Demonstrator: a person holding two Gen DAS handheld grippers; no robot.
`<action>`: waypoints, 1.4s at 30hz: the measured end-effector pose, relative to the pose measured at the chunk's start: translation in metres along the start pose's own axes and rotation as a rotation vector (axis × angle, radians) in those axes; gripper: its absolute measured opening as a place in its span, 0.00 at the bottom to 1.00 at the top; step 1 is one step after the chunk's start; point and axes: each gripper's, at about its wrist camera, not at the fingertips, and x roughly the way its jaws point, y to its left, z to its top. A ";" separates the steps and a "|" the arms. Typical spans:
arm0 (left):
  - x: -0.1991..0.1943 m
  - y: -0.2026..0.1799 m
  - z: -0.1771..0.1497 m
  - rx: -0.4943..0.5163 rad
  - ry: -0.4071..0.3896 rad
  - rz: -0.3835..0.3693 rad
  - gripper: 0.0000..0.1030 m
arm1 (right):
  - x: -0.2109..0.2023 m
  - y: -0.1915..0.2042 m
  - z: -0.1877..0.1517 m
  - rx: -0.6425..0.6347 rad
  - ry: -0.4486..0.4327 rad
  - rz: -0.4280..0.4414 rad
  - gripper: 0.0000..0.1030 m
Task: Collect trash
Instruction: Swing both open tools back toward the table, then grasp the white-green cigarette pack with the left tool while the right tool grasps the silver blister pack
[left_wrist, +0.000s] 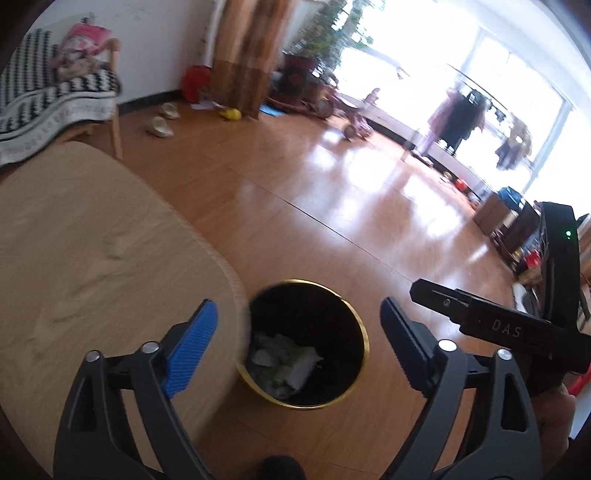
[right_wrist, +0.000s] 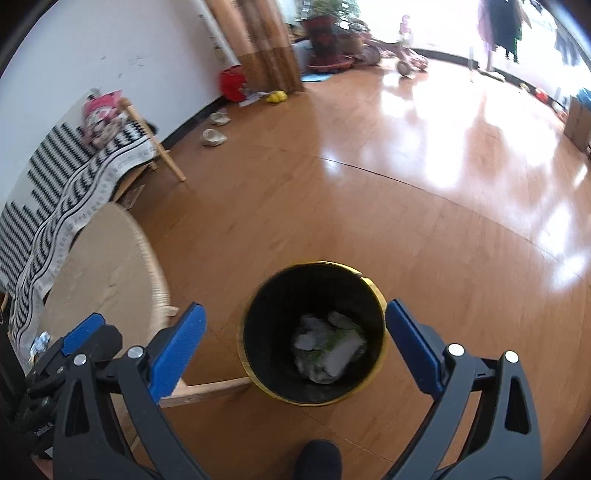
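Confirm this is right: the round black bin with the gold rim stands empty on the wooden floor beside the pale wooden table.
Not empty. The round black bin with the gold rim holds crumpled white paper trash, as the right wrist view shows. It does stand on the wooden floor beside the pale wooden table.

One black round trash bin with a gold rim (right_wrist: 376, 295), one light wooden bench (left_wrist: 92, 240), two pale slippers (right_wrist: 214, 137), two blue-padded grippers (right_wrist: 295, 343).

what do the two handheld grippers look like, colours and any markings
Both are black plastic frames with silver rivets at the pivots and ribbed blue pads on the fingers. The left gripper and right gripper look alike. Seen from the left wrist, the right gripper's black body carries white letters "DAS" and a small green light.
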 end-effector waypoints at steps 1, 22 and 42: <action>-0.008 0.006 0.002 -0.008 -0.013 0.018 0.89 | -0.002 0.012 0.000 -0.017 -0.004 0.009 0.93; -0.295 0.334 -0.100 -0.405 -0.238 0.650 0.90 | 0.013 0.419 -0.108 -0.541 0.119 0.358 0.93; -0.269 0.479 -0.148 0.053 0.149 0.602 0.90 | 0.058 0.516 -0.180 -0.830 0.203 0.358 0.93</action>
